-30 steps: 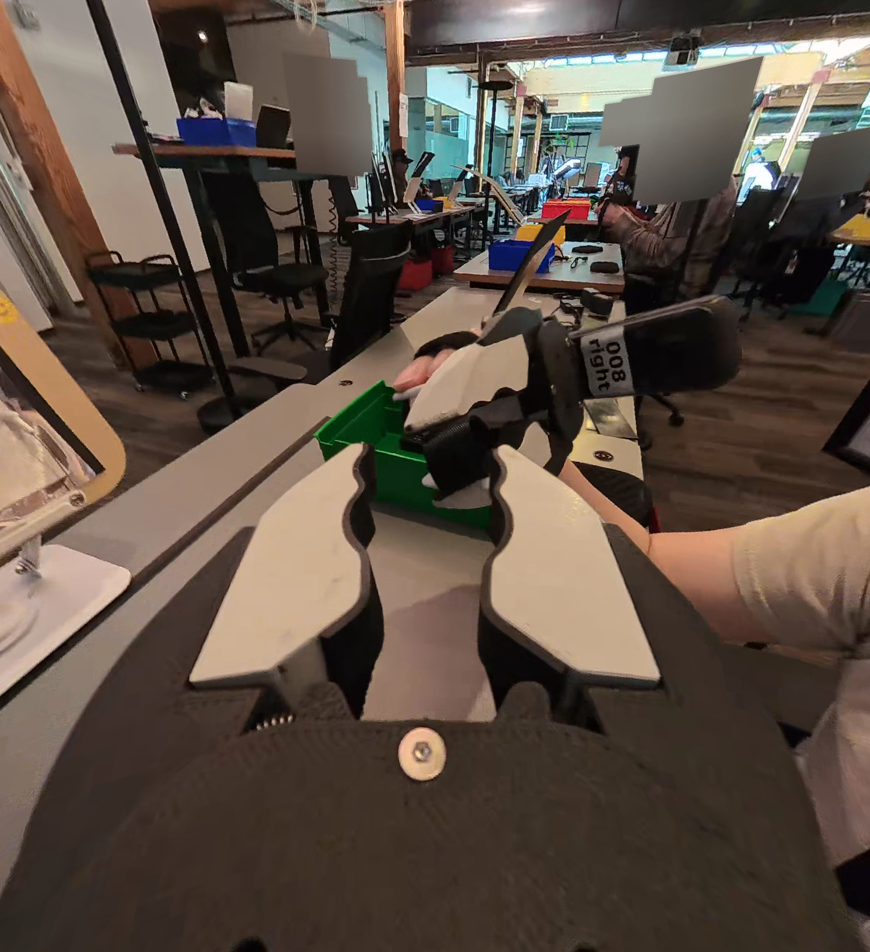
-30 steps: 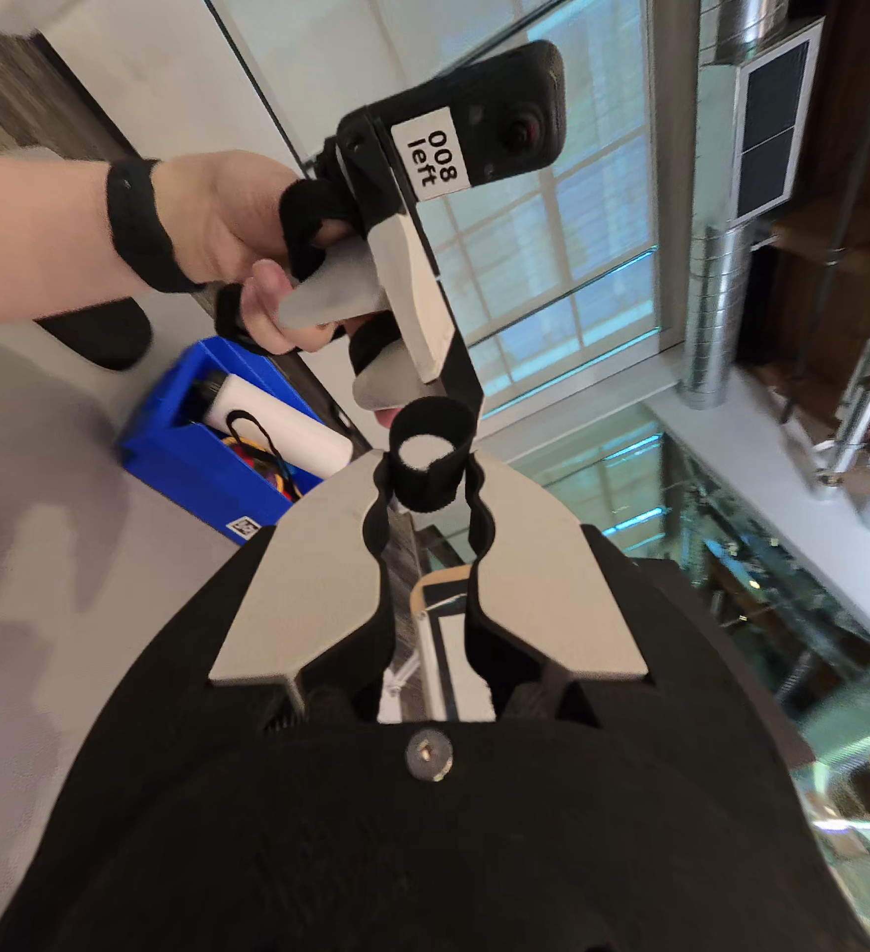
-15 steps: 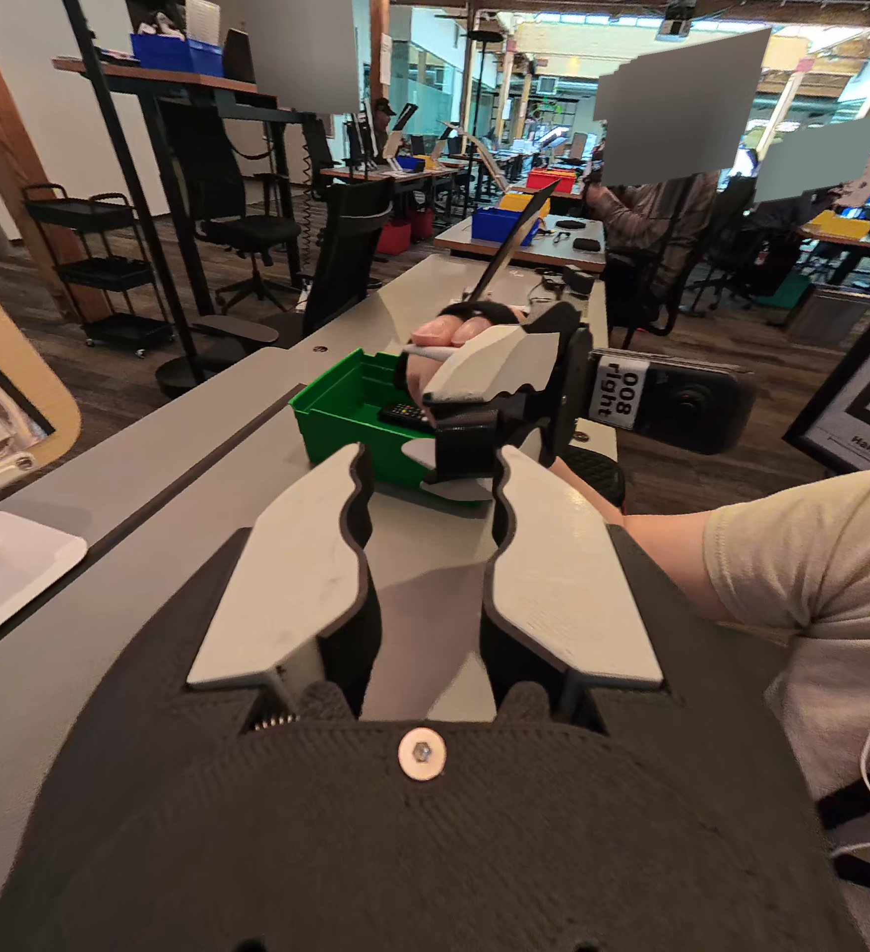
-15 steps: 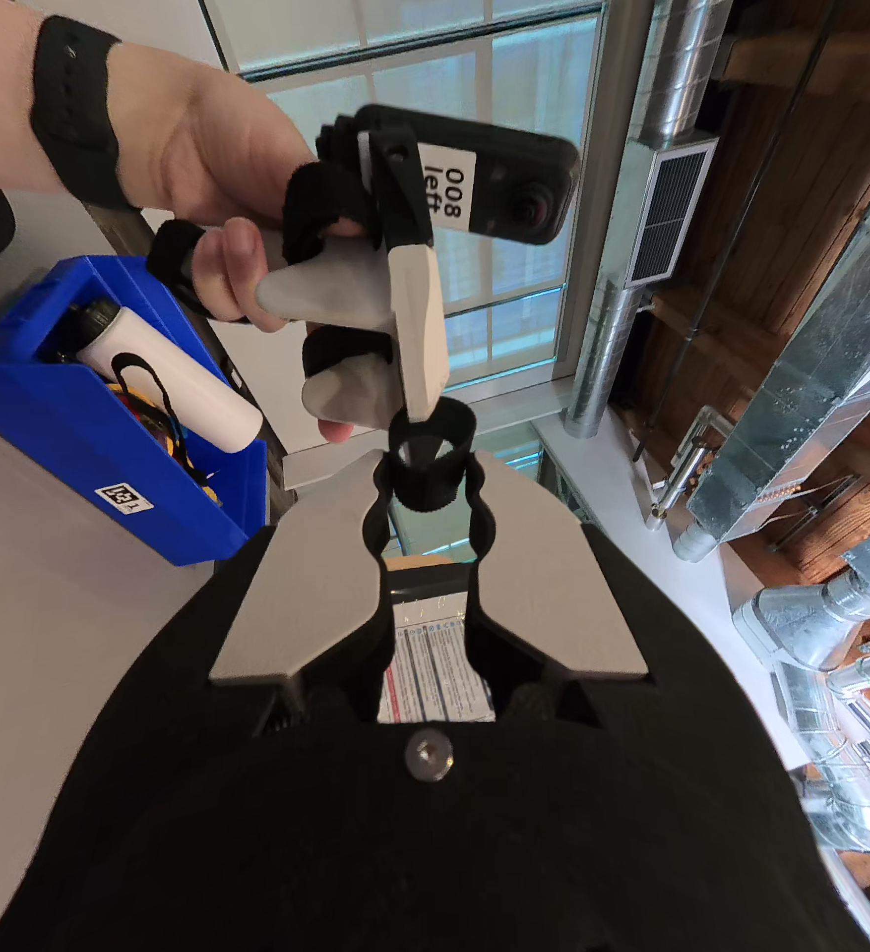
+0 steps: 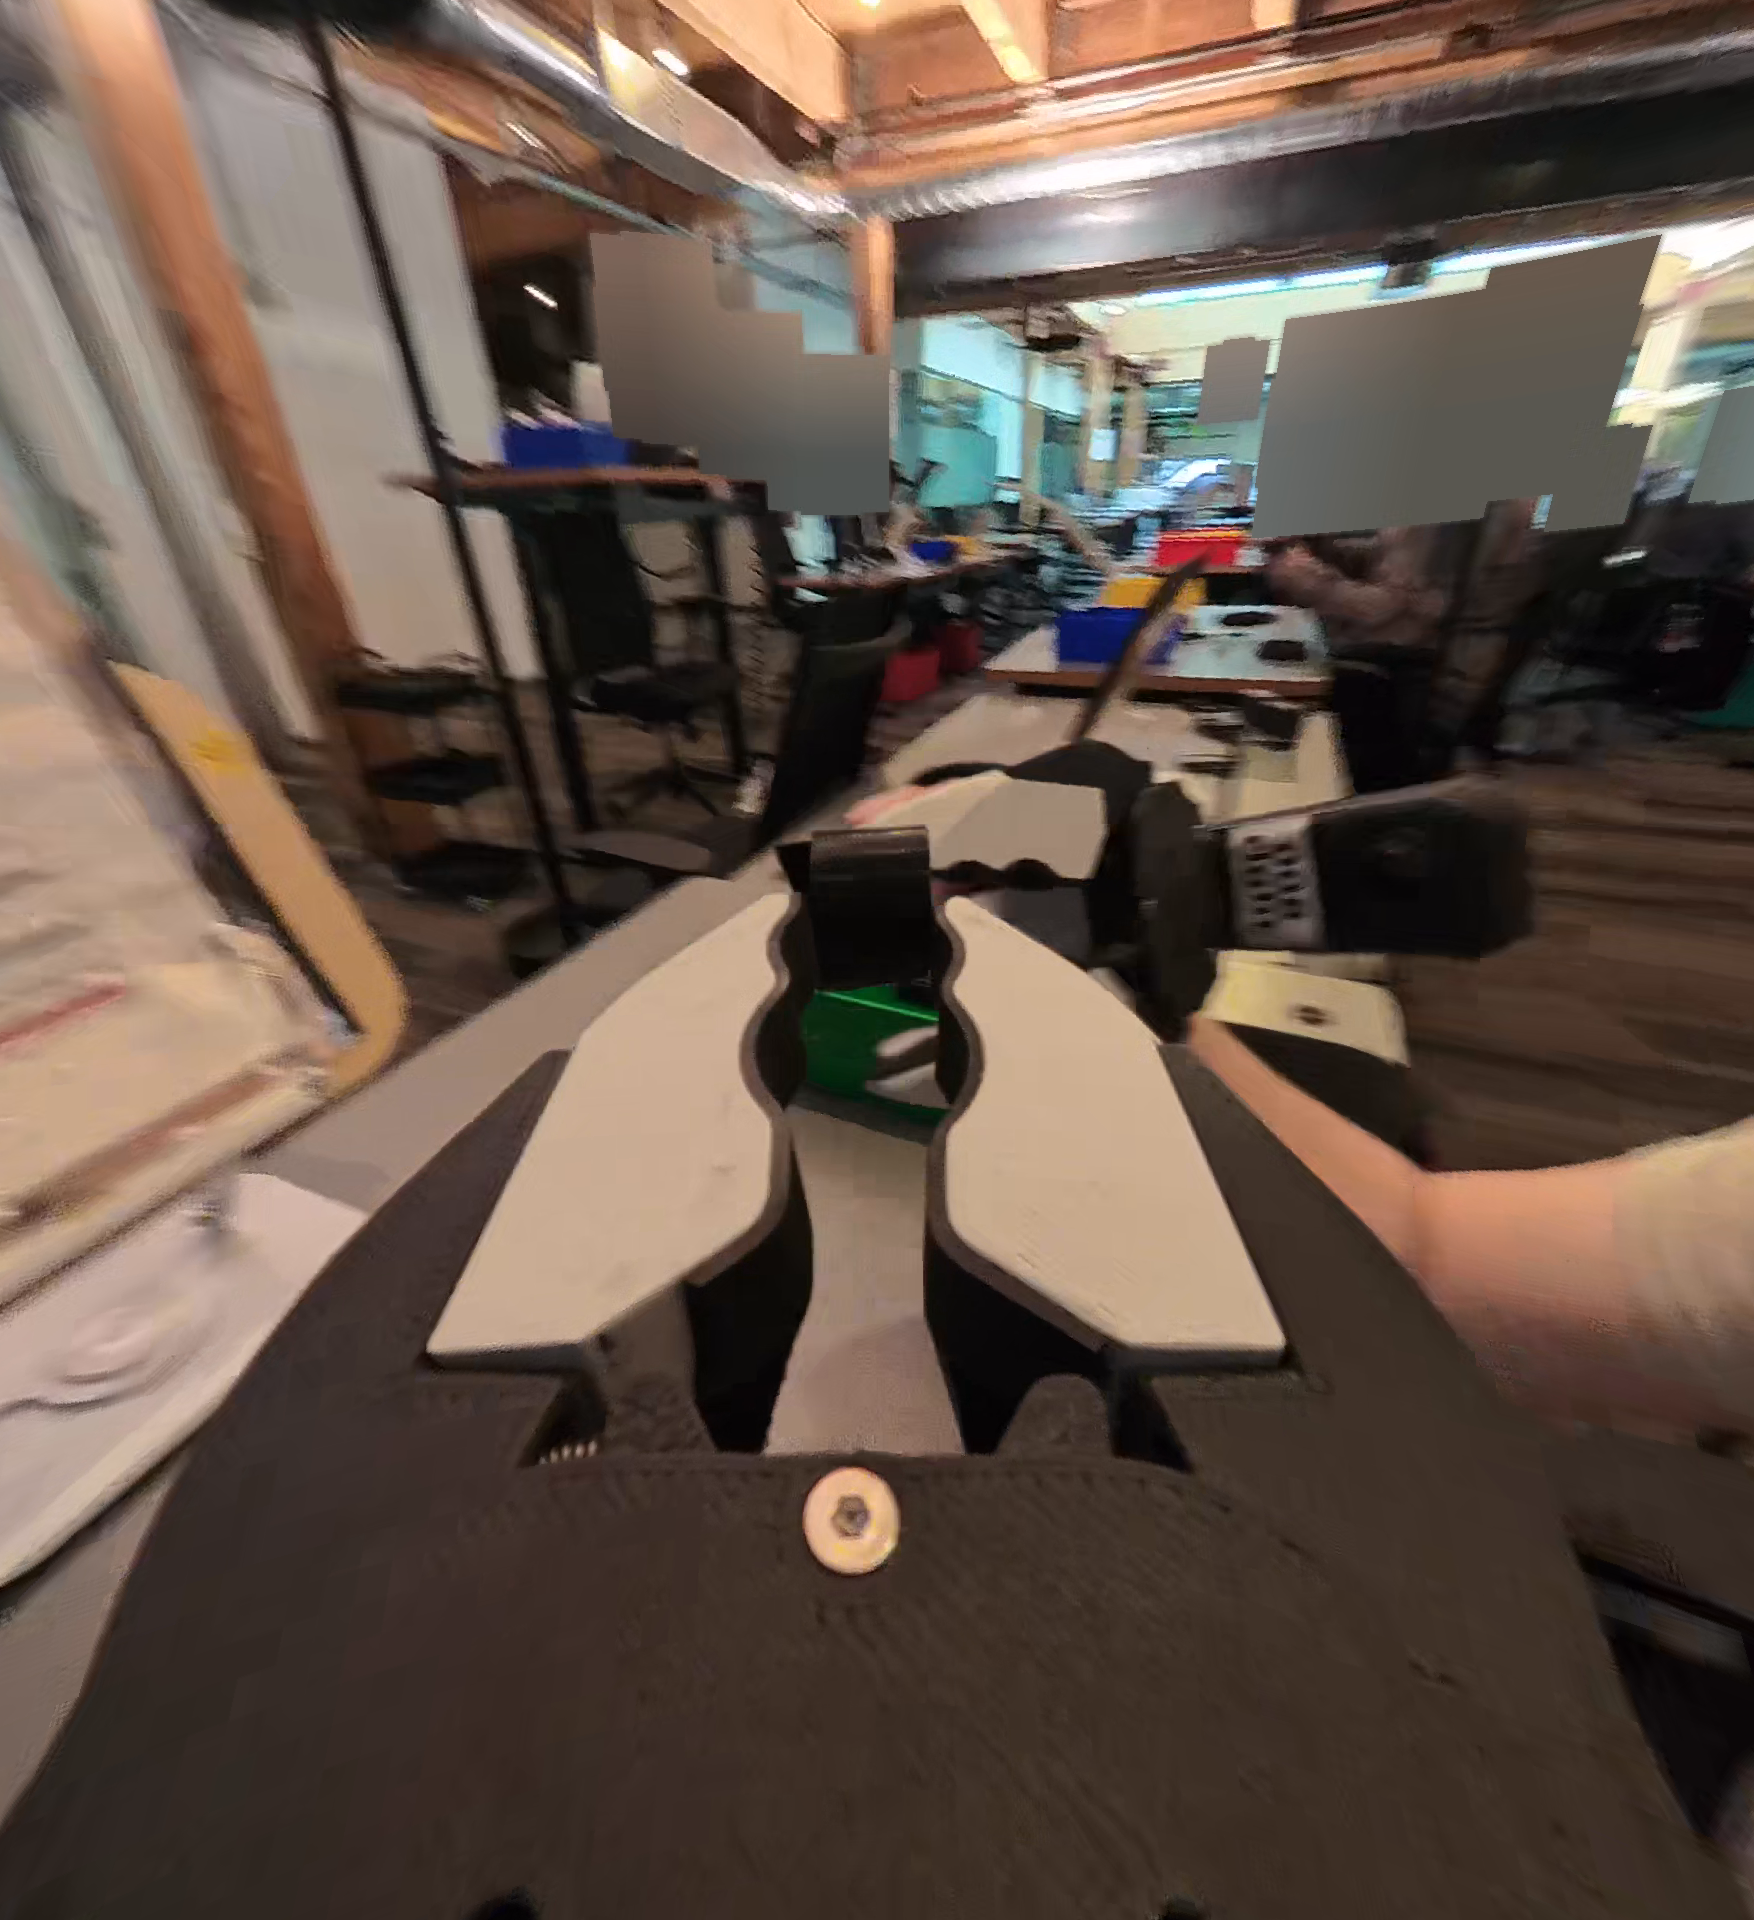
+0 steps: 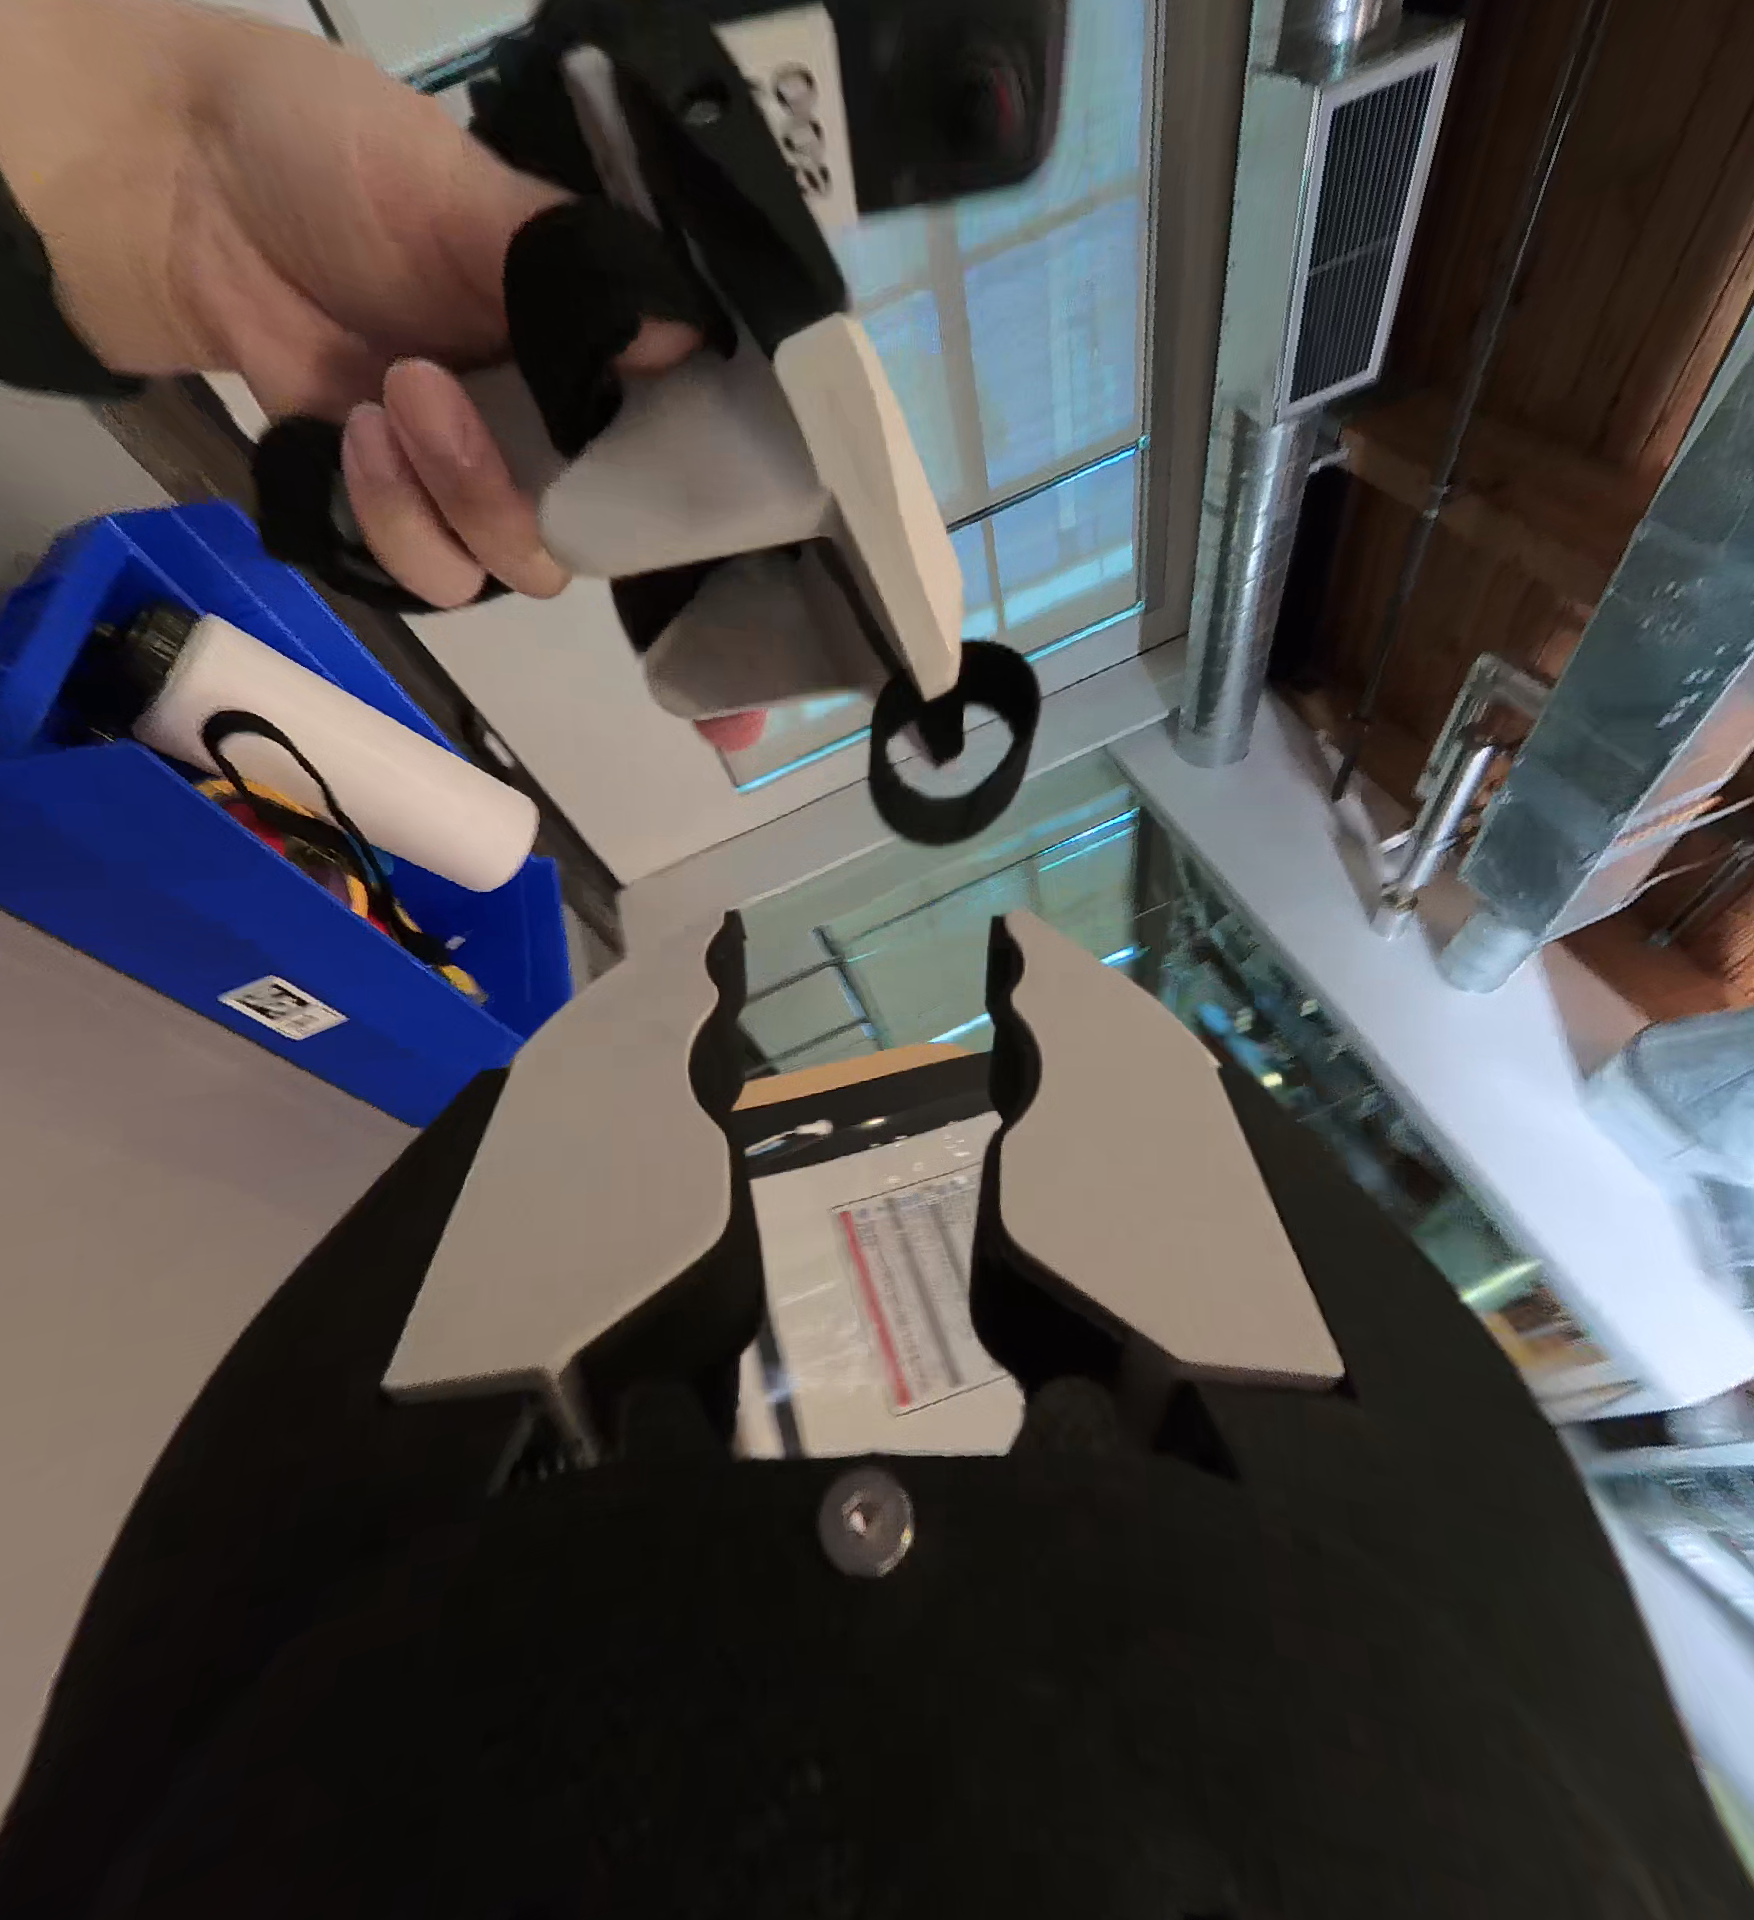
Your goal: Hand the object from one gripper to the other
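Observation:
The object is a black ring-shaped band (image 5: 868, 883). My left gripper (image 5: 868, 925) is shut on it, and the band sticks up between the fingertips. In the right wrist view the left gripper (image 6: 940, 707) holds the band (image 6: 930, 816) by one wall, up and ahead of my right gripper (image 6: 862, 935). The right gripper is open and empty, a short way back from the band. It also shows in the left wrist view (image 5: 966, 852), just behind and right of the band.
A green bin (image 5: 852, 1039) sits on the grey table (image 5: 852, 1299) beyond the left fingers. A blue bin (image 6: 177, 883) with a white cylinder (image 6: 333, 748) and cords stands at the left. A framed board (image 5: 229, 883) stands on the table's left. Left and right tips are no more than a few centimetres apart.
The band has passed from my right gripper to my left. The left jaws have shut on it; the right jaws have opened and drawn back.

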`<state>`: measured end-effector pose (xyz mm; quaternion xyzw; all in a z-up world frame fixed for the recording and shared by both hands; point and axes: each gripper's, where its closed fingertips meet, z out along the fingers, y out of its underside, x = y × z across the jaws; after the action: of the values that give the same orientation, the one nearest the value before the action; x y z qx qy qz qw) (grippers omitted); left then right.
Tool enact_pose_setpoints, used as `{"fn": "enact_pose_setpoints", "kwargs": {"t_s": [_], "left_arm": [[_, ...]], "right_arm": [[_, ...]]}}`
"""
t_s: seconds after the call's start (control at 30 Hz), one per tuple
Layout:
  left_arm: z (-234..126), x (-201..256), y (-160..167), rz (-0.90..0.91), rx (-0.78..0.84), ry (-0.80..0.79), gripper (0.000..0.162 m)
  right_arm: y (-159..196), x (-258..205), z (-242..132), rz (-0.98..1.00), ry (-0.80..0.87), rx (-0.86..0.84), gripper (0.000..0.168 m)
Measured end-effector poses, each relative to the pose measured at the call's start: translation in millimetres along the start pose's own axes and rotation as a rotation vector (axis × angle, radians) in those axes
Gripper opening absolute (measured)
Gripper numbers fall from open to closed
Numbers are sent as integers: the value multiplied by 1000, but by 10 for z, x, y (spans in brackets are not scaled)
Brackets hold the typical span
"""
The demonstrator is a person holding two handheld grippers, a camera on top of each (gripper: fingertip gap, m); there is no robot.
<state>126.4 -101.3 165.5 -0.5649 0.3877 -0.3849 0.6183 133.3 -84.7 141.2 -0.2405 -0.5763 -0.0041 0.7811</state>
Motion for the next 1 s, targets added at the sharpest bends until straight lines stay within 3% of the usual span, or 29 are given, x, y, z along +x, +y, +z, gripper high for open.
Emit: {"fn": "enact_pose_setpoints", "kwargs": {"t_s": [0.17,0.27,0.33,0.63,0.87,1.0], "left_arm": [[-133,-175,-199,572,55,-381,20],[-39,-167,-74,873,-55,-508,20],[75,-183,46,986,-134,-555,20],[345,-184,320,1179,-276,-587,20],[386,-92,383,1208,-281,-537,21],[356,-47,382,1069,-269,-476,39]], "right_arm": [[37,207,-48,583,-80,-33,41],[-18,347,-81,857,-58,-58,40],[-51,347,-88,940,-54,-94,41],[232,111,-53,887,-40,-385,41],[228,-8,-38,986,-186,-329,30],[274,99,-66,928,-159,-281,21]]}}
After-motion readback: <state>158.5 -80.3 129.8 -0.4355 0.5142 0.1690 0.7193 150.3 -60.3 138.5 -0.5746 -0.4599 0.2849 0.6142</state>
